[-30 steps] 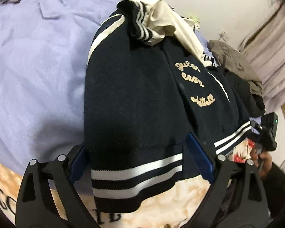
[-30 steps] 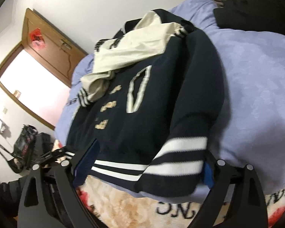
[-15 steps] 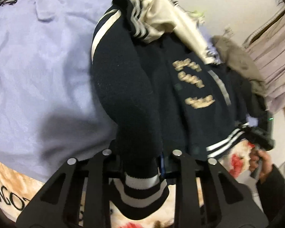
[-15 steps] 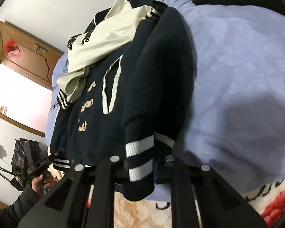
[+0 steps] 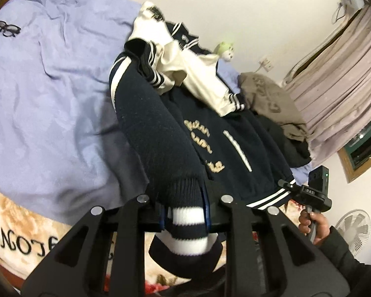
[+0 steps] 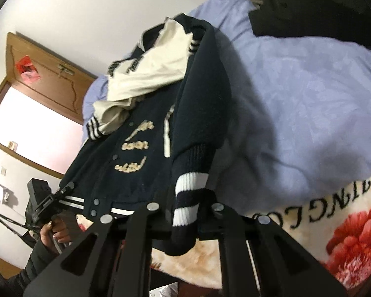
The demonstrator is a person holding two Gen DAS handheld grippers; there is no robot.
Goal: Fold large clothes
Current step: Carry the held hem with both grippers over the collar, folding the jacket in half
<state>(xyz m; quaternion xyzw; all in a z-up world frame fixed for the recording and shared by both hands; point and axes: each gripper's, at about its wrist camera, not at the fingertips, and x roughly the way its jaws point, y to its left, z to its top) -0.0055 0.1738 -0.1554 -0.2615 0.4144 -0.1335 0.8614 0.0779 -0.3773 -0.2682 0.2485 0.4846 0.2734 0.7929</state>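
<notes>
The navy varsity jacket (image 5: pixel 225 148) lies spread face-up on the lavender bedsheet (image 5: pixel 49 86), its hem toward me at the near edge of the bed. Body and near sleeves are dark navy wool-like cloth; the ribbed cuffs and hem band carry two white stripes each. Cream script lettering runs down the chest in three lines beside a white-trimmed slanted pocket, and a row of snap buttons shows along the front placket in the right wrist view. A cream garment with navy striped cuffs (image 5: pixel 185 74) lies bunched over the collar end — whether it is part of the same jacket I cannot tell. My left gripper (image 5: pixel 184 210) is closing, its blue pads already pressed on the striped cuff of one sleeve (image 5: pixel 188 219); the sleeve rises off the sheet toward me and casts a shadow. My right gripper (image 6: pixel 185 210) is clamped on the other sleeve's cuff (image 6: pixel 188 198) in the same manner, cuff end drooping below the jaws. Under the sheet's near edge lies a floral blanket (image 6: pixel 353 232) with black lettering. Grey and black clothes (image 5: pixel 272 104) are heaped at the far right of the bed, a small plush toy (image 5: pixel 226 49) against the wall, eyeglasses (image 5: pixel 5 28) on the sheet at far left.
</notes>
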